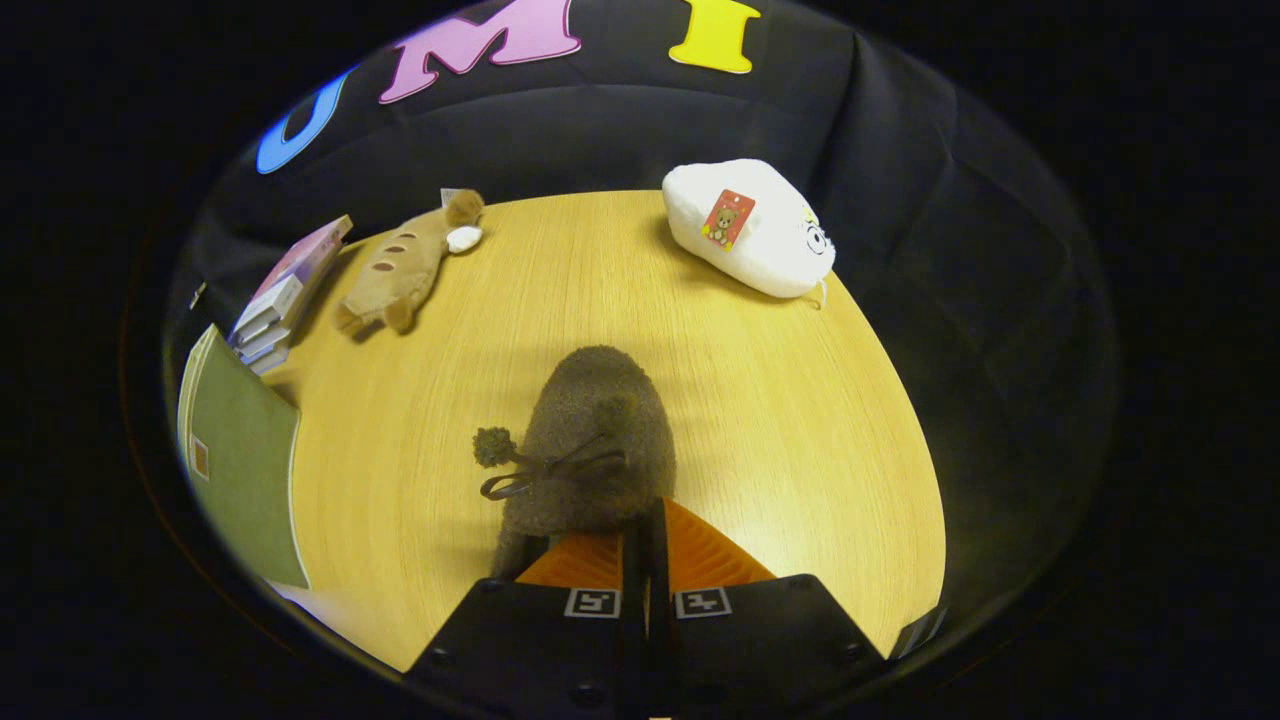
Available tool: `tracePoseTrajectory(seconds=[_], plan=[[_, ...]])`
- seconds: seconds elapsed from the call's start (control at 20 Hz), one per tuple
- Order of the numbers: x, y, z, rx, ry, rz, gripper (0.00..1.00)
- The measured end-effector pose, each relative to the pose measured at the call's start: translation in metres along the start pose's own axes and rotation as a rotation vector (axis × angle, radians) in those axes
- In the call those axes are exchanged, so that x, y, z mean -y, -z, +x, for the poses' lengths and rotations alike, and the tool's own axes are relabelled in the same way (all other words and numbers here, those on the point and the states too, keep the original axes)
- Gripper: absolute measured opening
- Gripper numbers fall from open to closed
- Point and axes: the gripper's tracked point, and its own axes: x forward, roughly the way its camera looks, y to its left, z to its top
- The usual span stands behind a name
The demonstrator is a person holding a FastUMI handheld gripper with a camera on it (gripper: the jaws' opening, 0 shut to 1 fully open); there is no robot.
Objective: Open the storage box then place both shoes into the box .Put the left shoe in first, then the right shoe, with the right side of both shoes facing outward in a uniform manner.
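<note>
shoe: fuzzy brown slipper-type shoe [600, 430] sitting on the wooden table [780, 420], toe pointing away from the fingers, little pompom and bow lace hanging off its left side

gripper: the gripper [645, 545] has its fingers pinched almost together right at the heel edge of the shoe. Looks like they've got the back rim clamped between them, gap is super narrow

dog plush: tan stuffed dog [405, 265] lying on its side, well beyond the shoe and off to the left, near the far table edge

white plush: chunky white plush [755, 225] with a small tag on it, beyond the shoe and to the right, also by the far edge

books: small stack of books [285, 300] left of the shoe, just past the dog plush's tail end

green thing: flat green book or folder [240, 450], left of the shoe, nearer than the stack, and well apart from the shoe itself

storage box: can't tell where it is from here
</note>
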Motion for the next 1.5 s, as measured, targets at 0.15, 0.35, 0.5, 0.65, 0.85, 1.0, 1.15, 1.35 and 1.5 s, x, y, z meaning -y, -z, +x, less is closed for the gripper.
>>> tracePoseTrajectory(seconds=[0.15,0.35,0.5,0.65,0.85,1.0,1.15,1.35,1.5], plan=[[-0.015,-0.010,-0.028,0.020,-0.045,0.048,0.05],[-0.046,-0.040,-0.080,0.077,-0.101,0.087,0.05],[-0.090,-0.060,-0.121,0.098,-0.172,0.107,0.05],[-0.147,-0.075,-0.155,0.101,-0.252,0.122,0.05],[-0.228,-0.081,-0.191,0.090,-0.343,0.108,0.05],[-0.289,-0.075,-0.202,0.063,-0.398,0.101,0.05],[-0.336,-0.061,-0.204,0.026,-0.413,0.077,0.05],[-0.371,-0.042,-0.192,-0.014,-0.390,0.039,0.05],[-0.380,-0.032,-0.180,-0.033,-0.347,0.021,0.05]])
